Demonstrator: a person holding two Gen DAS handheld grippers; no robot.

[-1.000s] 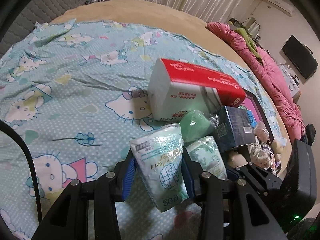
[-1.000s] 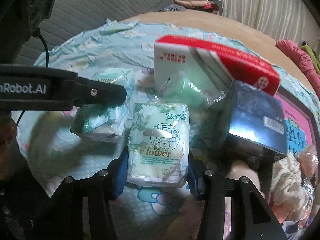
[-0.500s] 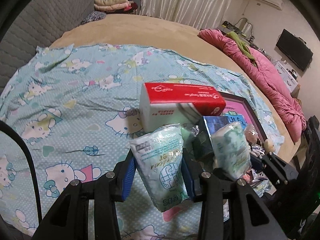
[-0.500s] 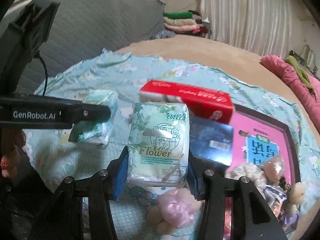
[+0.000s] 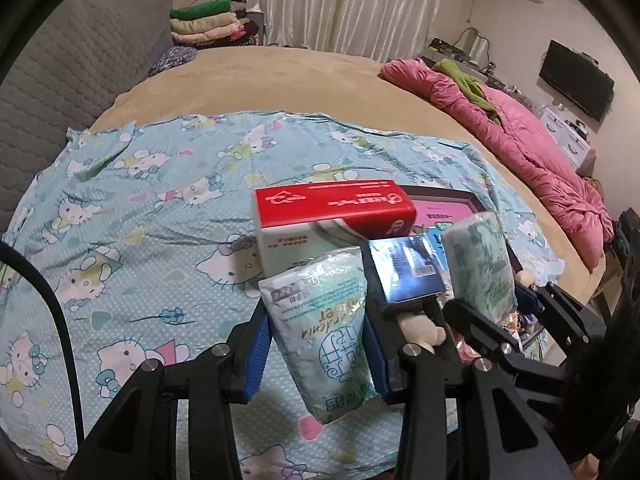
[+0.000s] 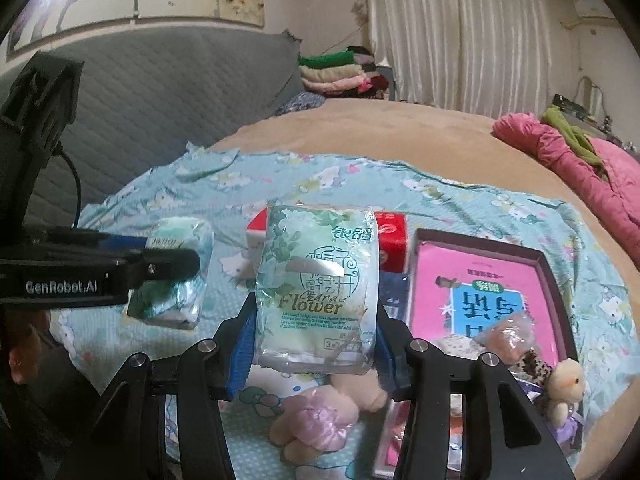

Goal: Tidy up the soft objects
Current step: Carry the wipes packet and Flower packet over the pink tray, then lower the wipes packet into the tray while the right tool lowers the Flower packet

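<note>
Below the raised packs, on the Hello Kitty sheet [image 5: 132, 216], stand a red tissue box [image 5: 332, 216], a dark blue box [image 5: 408, 270], a pink-lined tray [image 6: 480, 276] and plush toys [image 6: 320, 412]. The right tool [image 6: 316, 344] is clamped on a tissue pack [image 6: 316, 288] reading "Flower"; the left tool [image 5: 316, 344], marked "GenRobot.AI", is clamped on a second tissue pack [image 5: 324, 320]. Both packs are higher above the bed than half a second ago.

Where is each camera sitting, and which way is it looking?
Left wrist: sits on the left gripper, looking along its fingers across the Hello Kitty sheet; its tissue pack fills the middle, the right gripper shows at right.
Right wrist: sits on the right gripper, facing its Flower tissue pack; the left gripper shows at left.
Both share: the red tissue box, pink-lined box, pink quilt.
</note>
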